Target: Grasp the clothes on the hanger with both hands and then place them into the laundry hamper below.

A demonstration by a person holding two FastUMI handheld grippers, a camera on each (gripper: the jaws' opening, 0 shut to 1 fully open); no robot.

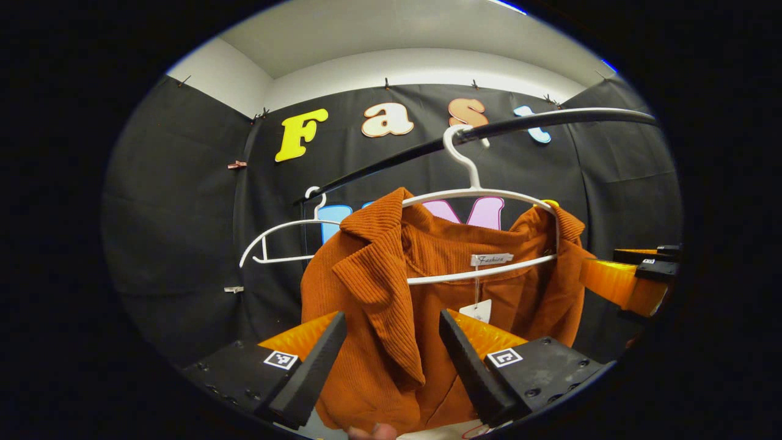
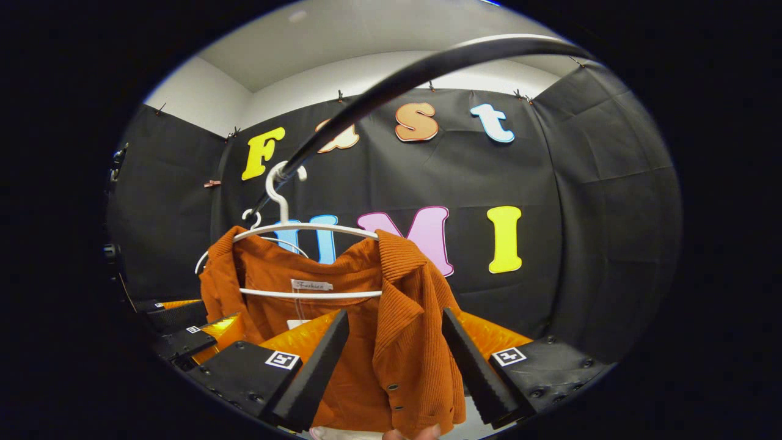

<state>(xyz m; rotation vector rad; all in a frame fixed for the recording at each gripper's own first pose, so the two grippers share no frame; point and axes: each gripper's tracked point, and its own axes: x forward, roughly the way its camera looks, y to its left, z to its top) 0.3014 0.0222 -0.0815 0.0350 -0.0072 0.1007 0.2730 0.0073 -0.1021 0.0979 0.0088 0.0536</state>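
Note:
An orange corduroy jacket [image 1: 379, 305] hangs on a white hanger [image 1: 476, 195] hooked over a black rail [image 1: 519, 125]. My left gripper [image 1: 394, 354] is open, its fingers on either side of the jacket's left lapel. In the right gripper view the same jacket [image 2: 397, 324] hangs from the hanger [image 2: 305, 229] under the rail [image 2: 397, 79]. My right gripper [image 2: 396, 357] is open around the jacket's buttoned front edge. The other gripper appears at the far right of the left gripper view [image 1: 635, 275] and at the lower left of the right gripper view [image 2: 183, 333].
A second, empty white hanger [image 1: 275, 238] hangs on the rail to the left of the jacket. A white paper tag [image 1: 476, 310] dangles inside the collar. Black cloth walls close in behind and on both sides.

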